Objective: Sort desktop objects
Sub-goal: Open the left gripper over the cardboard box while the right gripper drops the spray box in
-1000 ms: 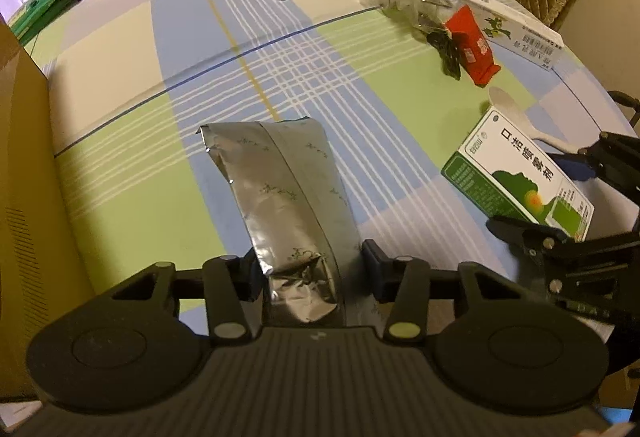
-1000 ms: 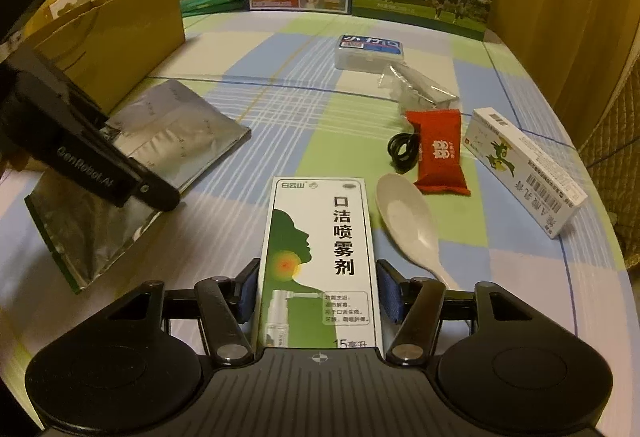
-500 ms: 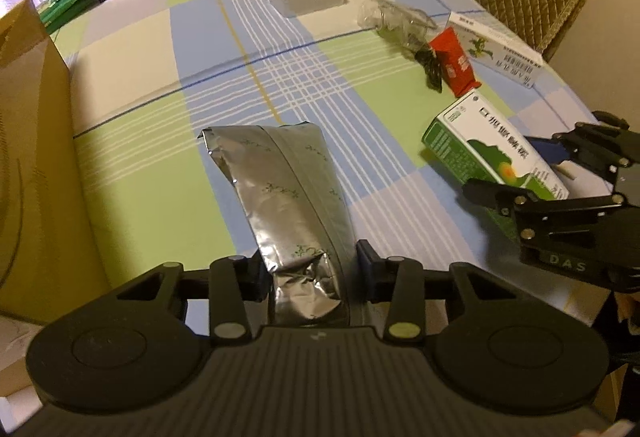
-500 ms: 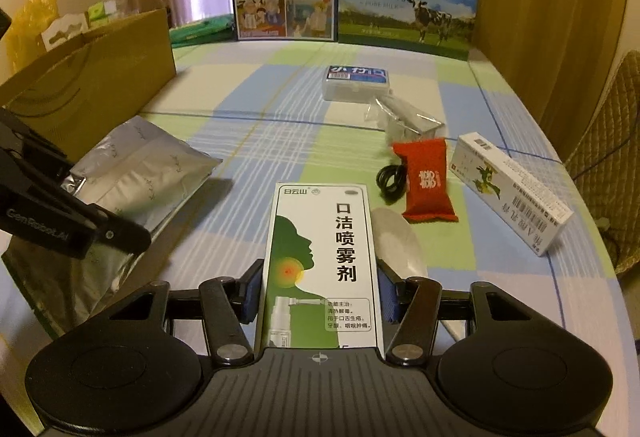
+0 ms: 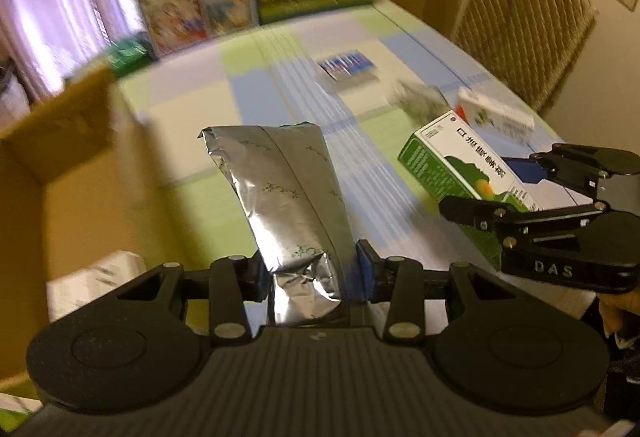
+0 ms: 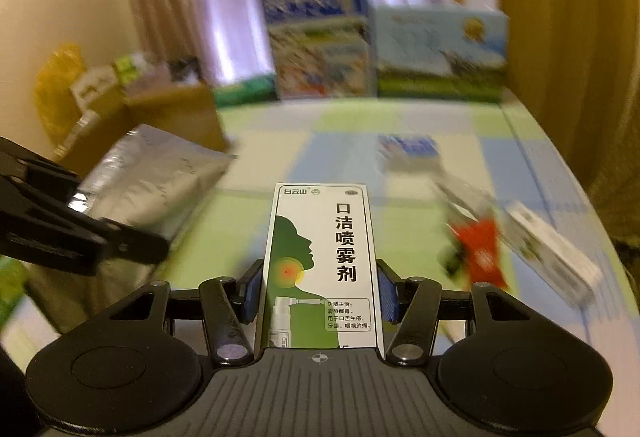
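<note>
My left gripper (image 5: 312, 273) is shut on the crumpled end of a silver foil pouch (image 5: 284, 185), which hangs in the air above the checked tablecloth. My right gripper (image 6: 320, 289) is shut on a green-and-white spray box (image 6: 322, 257), also lifted. In the left wrist view that spray box (image 5: 460, 165) and the right gripper (image 5: 492, 193) sit to the right of the pouch. In the right wrist view the foil pouch (image 6: 160, 177) shows at the left, with the left gripper's dark finger in front of it. Both views are blurred by motion.
An open brown cardboard box (image 5: 68, 165) stands at the table's left. A red packet (image 6: 482, 253), a white carton (image 6: 552, 249), a blue-labelled pack (image 6: 408, 149) and a clear bag lie on the cloth. Milk cartons (image 6: 440, 53) line the far edge. A wicker chair (image 5: 520, 25) stands at the right.
Both grippers have risen off the table with the pouch and the spray box in them. The views now tilt up toward the far cartons and curtain. The cardboard box looms closer at left.
</note>
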`<state>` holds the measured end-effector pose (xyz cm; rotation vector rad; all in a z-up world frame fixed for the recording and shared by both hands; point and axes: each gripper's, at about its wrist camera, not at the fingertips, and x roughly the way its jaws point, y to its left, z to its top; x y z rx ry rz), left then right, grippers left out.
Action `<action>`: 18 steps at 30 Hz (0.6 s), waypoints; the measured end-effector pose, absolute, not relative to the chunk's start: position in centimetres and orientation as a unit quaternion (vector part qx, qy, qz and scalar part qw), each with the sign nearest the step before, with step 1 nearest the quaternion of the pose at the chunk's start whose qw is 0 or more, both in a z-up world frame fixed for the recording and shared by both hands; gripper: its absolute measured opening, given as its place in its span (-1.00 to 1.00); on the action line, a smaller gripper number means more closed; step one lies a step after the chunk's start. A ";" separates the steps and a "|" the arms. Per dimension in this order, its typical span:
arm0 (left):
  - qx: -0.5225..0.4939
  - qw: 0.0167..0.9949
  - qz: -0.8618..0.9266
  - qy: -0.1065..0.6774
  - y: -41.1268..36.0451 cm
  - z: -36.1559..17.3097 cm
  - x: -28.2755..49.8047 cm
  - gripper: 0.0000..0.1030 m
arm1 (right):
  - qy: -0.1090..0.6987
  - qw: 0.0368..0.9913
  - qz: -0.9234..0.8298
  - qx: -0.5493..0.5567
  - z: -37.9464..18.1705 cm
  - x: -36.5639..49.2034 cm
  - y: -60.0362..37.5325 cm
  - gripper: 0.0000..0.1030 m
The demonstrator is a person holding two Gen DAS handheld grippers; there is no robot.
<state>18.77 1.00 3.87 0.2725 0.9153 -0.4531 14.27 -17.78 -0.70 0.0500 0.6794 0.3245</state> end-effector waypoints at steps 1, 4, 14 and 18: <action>0.130 0.868 -0.209 0.431 1.9 4.7 18.9 -0.29 | 0.323 0.931 0.170 0.024 0.2 14.5 -16.8 0.02; 0.134 0.881 -0.182 0.415 4.9 7.0 19.0 -0.29 | 0.298 0.933 0.199 0.018 2.8 15.3 -13.4 0.02; 0.128 0.902 -0.095 0.401 15.7 10.6 20.3 -0.29 | 0.292 0.919 0.265 0.005 6.2 18.9 -2.6 0.02; 0.112 0.906 -0.080 0.401 18.8 10.6 21.3 -0.29 | 0.299 0.913 0.278 0.001 6.1 20.0 0.6 0.02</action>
